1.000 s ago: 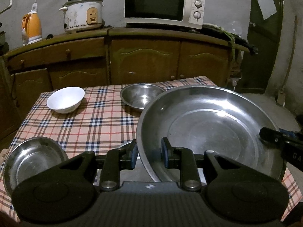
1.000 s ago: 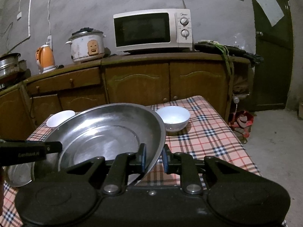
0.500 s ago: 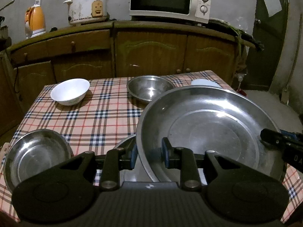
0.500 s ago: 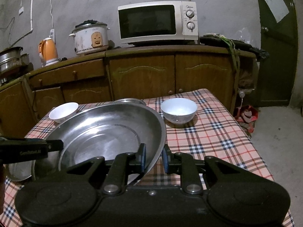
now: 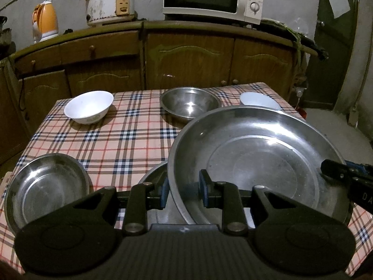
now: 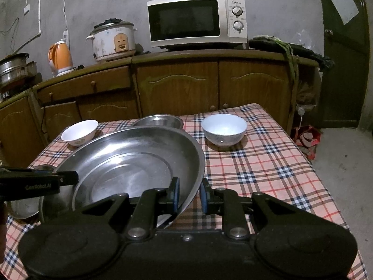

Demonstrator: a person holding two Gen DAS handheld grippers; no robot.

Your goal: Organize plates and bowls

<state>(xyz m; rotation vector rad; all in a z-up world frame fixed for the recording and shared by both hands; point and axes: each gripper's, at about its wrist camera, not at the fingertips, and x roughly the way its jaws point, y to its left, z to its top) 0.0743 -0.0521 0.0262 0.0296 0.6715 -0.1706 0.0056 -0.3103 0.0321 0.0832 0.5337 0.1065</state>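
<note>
A large steel plate point(image 5: 256, 161) point(image 6: 130, 163) is held between both grippers above the checked tablecloth. My left gripper point(image 5: 183, 191) is shut on its left rim, and my right gripper point(image 6: 188, 193) is shut on its right rim. Each gripper shows in the other's view: the right gripper point(image 5: 345, 177) and the left gripper point(image 6: 46, 182). Another steel dish point(image 5: 153, 175) peeks out from under the plate's left edge. A shallow steel plate point(image 5: 46, 186) lies at the near left. At the far side stand a white bowl point(image 5: 88, 107), a steel bowl point(image 5: 190, 102) and a second white bowl point(image 6: 223, 128).
The table point(image 6: 268, 175) has its right half bare of dishes apart from the white bowl. Behind it runs a wooden cabinet point(image 6: 177, 86) bearing a microwave point(image 6: 195, 21), a rice cooker point(image 6: 114, 39) and an orange kettle point(image 6: 60, 56). A dark door point(image 6: 342, 70) stands at the right.
Both views have tipped slightly, so the far steel bowl and second white bowl now show over the large plate's rim. Both grips on the plate are unchanged.
</note>
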